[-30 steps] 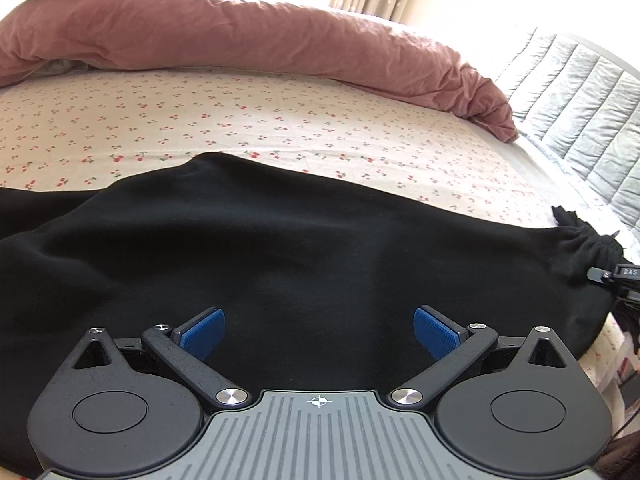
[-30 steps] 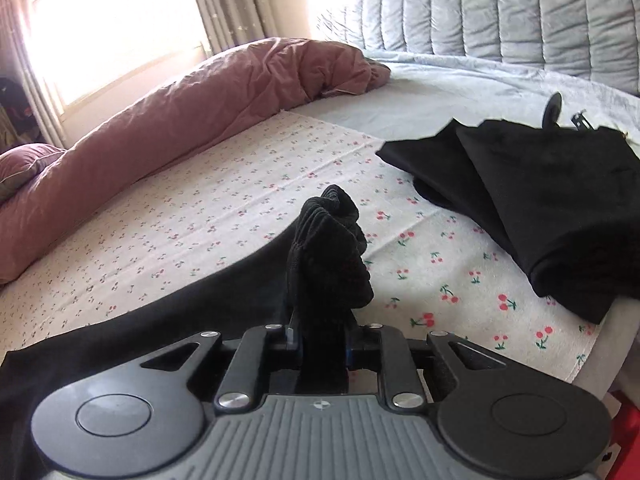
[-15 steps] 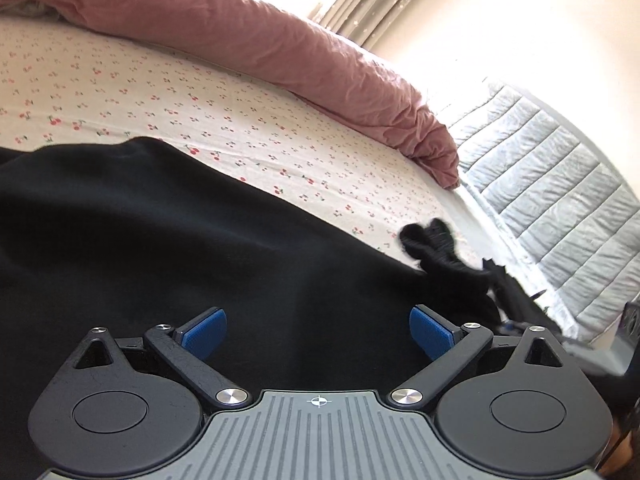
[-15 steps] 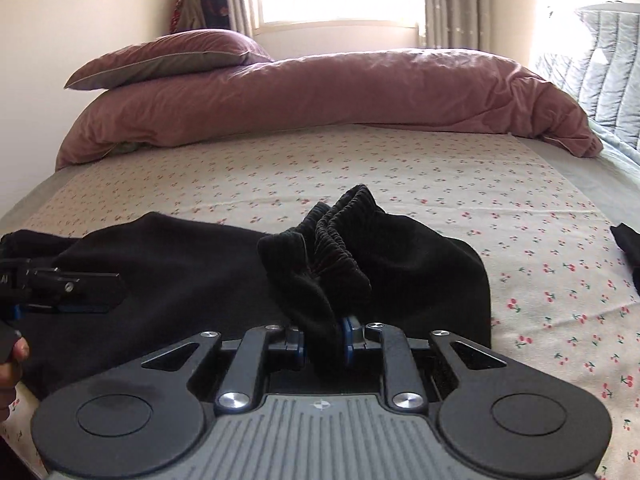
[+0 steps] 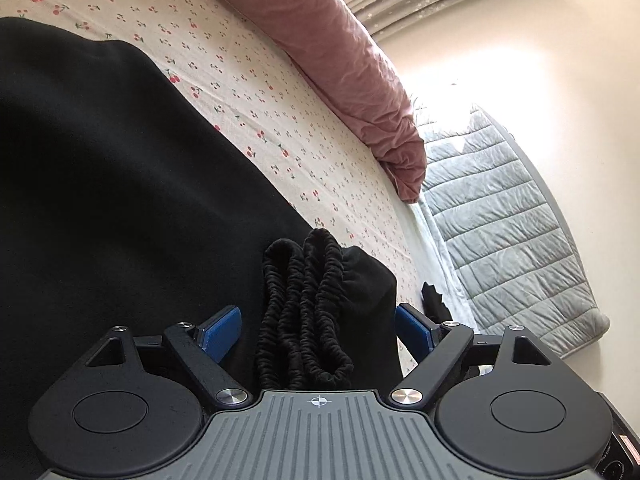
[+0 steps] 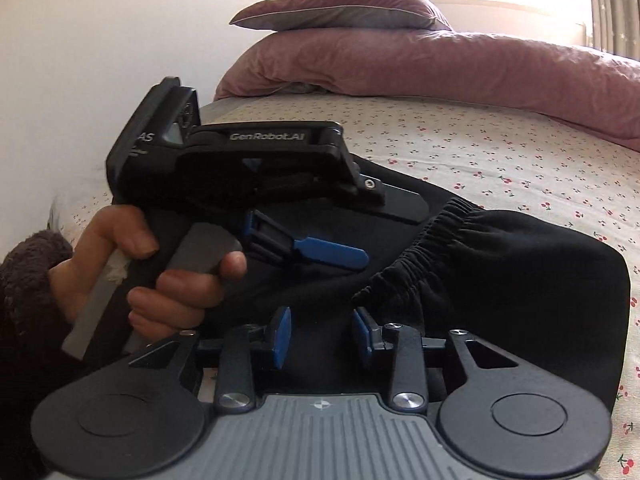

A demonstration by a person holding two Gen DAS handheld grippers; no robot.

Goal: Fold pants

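Black pants point(image 5: 120, 160) lie spread on the cherry-print sheet point(image 5: 280, 128). Their gathered elastic band point(image 5: 304, 312) stands bunched between the blue pads point(image 5: 222, 334) of my left gripper point(image 5: 318, 332). Its jaws are closing, with a gap still showing on the left side. In the right wrist view the band point(image 6: 420, 252) lies loose on the pants point(image 6: 520, 280), just ahead of my right gripper point(image 6: 320, 336). The right jaws are opening and grip nothing; only flat black cloth lies under them. My left gripper point(image 6: 392, 236) reaches in from the left, held by a hand point(image 6: 160, 280).
A pink duvet point(image 6: 440, 64) and pillow point(image 6: 340, 12) lie along the far side of the bed. A grey quilted cover point(image 5: 500, 220) hangs at the bed's end. The tip of another black garment point(image 5: 434, 304) shows beside the right pad.
My right gripper carried the bunched band across to the left gripper and let go of it. The left gripper rolled, sank toward the band and narrowed its jaws around it.
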